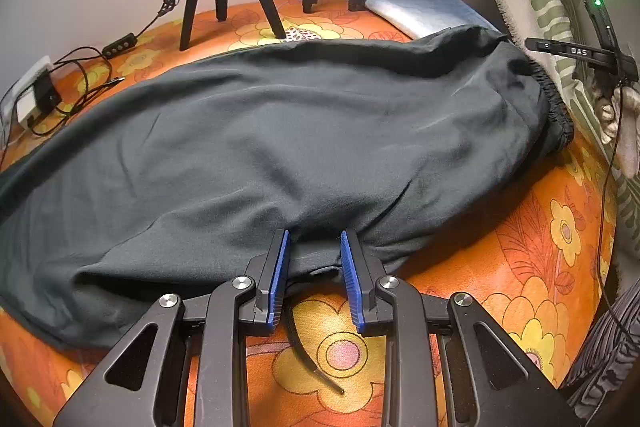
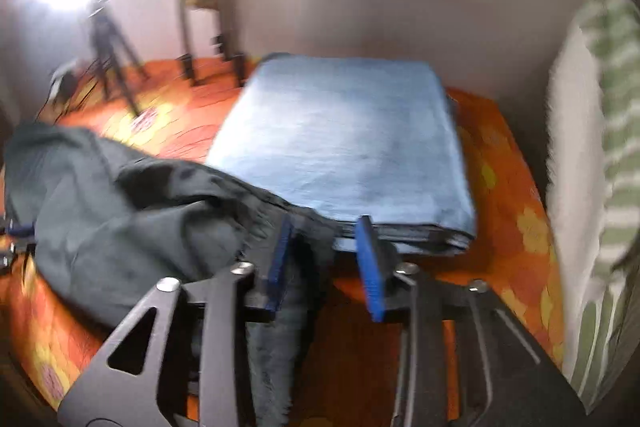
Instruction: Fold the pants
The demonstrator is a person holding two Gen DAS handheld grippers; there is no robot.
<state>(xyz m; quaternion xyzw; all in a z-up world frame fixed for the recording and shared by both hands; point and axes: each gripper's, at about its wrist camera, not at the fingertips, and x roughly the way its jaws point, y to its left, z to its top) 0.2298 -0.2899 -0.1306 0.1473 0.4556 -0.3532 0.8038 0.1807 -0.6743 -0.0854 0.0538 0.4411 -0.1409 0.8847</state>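
While dark pants (image 1: pixel 280 131) sprawl flat, left gripper (image 1: pixel 314 247) and right gripper (image 2: pixel 326 231) both agape at their edge

Dark pants (image 1: pixel 288 131) across the orange floral cover (image 1: pixel 520 267), near edge between the parted left gripper (image 1: pixel 314 243) fingers.
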